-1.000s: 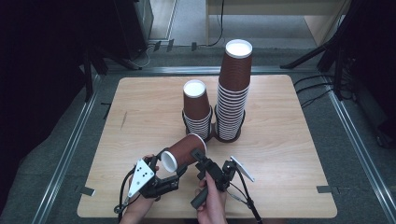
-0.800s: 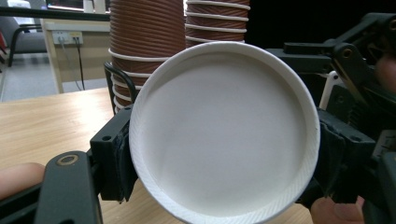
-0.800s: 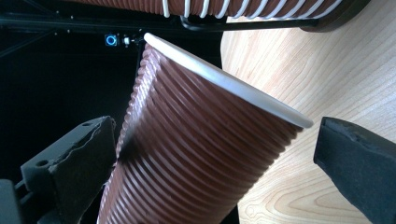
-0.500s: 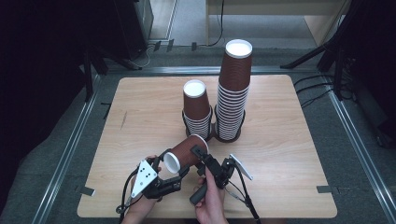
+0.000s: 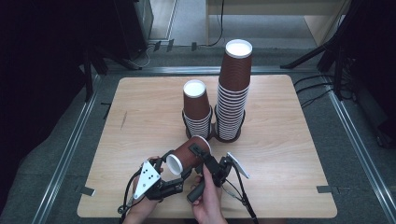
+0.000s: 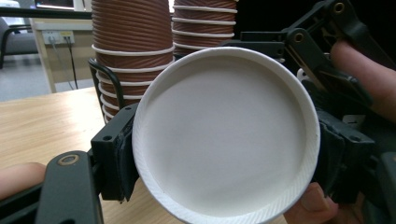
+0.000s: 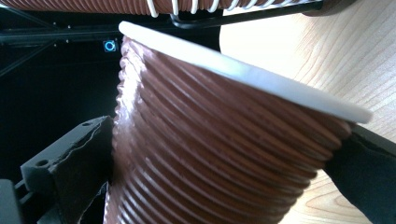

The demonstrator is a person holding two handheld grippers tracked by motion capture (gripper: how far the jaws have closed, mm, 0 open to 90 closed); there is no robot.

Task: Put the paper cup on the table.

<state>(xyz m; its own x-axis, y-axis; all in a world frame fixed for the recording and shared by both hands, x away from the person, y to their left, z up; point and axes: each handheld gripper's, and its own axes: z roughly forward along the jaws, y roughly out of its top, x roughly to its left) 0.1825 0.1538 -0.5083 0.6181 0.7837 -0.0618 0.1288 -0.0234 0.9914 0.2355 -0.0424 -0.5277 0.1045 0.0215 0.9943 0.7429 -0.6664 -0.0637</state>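
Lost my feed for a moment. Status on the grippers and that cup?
Left gripper and right gripper both shut on one brown paper cup, held on its side above the table. Two cup stacks behind, nothing obstructing.

Both hand-held grippers (image 5: 173, 170) (image 5: 198, 156) clamped.

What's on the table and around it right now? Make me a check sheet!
Surface: wooden table, bare apart from the cups.
Job's things: short cup stack and tall cup stack, bottoms up in a black wire holder; one brown cup on its side.
Clutter: nothing seen.
Grippers: left hand-held gripper and right hand-held gripper both clamp that cup.
Cables: one trails from each gripper, e.g..
Surroundings: grey floor, dark stands, more cables.
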